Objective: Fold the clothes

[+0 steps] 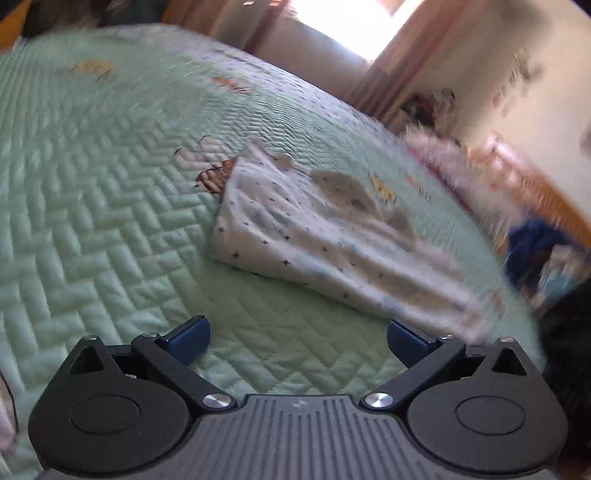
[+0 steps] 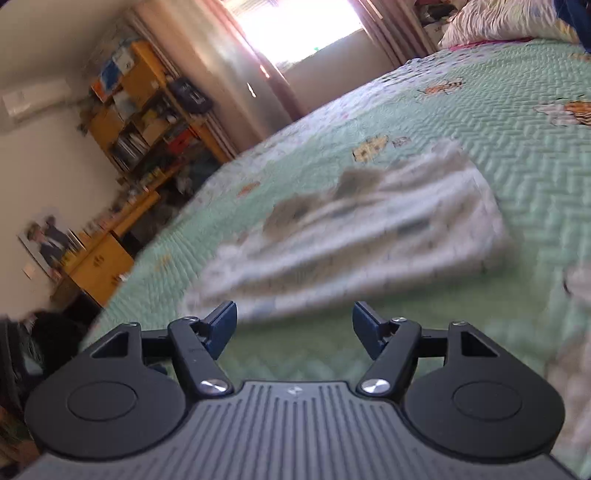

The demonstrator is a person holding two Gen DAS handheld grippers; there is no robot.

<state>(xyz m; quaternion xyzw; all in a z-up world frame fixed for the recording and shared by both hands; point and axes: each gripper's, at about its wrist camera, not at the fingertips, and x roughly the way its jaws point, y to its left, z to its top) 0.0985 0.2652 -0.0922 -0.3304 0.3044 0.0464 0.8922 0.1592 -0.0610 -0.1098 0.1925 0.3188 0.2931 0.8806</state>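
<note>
Sunlight floods through a window (image 2: 299, 33) with pinkish curtains (image 2: 236, 85) at the far side of a bedroom. Most of both views is taken up by a bed (image 1: 92, 206) under a pale green quilt stitched in a zigzag pattern, with small bee and house figures printed on it. On the quilt lies the garment (image 1: 325, 236), a white cloth with small dark stars and grey patches, folded into a long, thick rectangle. It lies flat near the middle of the bed, blurred in both views.

From the left wrist, the left hand-held gripper (image 1: 298, 338) hangs above bare quilt with its blue pads (image 1: 190, 334) spread wide and nothing between them. The near end of the garment lies just ahead of its right pad, without clear contact.

From the right wrist, the right hand-held gripper (image 2: 294, 325) also has its pads apart and holds nothing. The garment's (image 2: 369, 229) near edge lies just beyond the fingertips; whether the left pad touches the cloth I cannot tell through the blur.

Beyond the bed in the right wrist view, yellow shelves (image 2: 147, 110) crammed with books and boxes stand against a cream wall, with a picture (image 2: 48, 240) lower down. A patterned pillow (image 2: 498, 18) lies at the head of the bed.
</note>
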